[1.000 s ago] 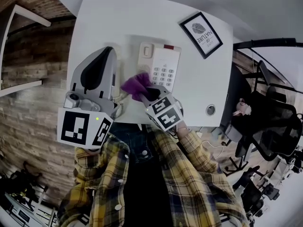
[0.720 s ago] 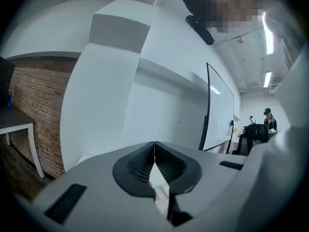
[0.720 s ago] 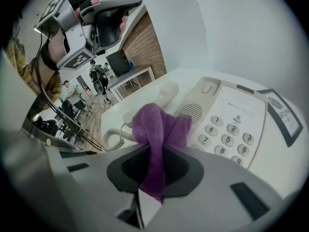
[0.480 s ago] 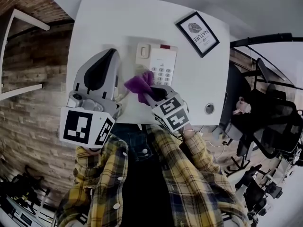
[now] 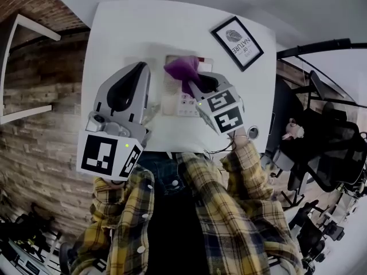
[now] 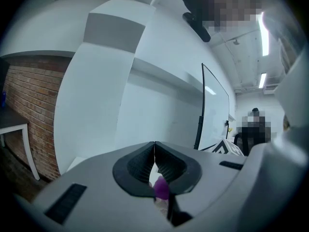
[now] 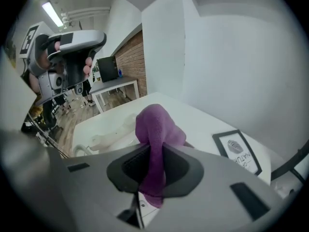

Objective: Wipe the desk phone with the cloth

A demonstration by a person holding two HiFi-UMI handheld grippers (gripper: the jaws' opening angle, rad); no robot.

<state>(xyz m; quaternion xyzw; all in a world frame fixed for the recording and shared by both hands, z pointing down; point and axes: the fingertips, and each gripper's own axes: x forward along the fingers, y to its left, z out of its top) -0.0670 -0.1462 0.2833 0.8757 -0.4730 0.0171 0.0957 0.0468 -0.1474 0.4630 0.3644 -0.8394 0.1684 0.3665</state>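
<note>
Wiping is under way: a purple cloth (image 5: 183,69) sits at the far end of the desk phone (image 5: 174,99) on a white counter (image 5: 114,27).
The right gripper (image 5: 196,83) pinches the single cloth. The left gripper (image 5: 137,73), pressed together and empty, hovers beside the one phone. The next move is probably a sweep back over the keypad.
</note>
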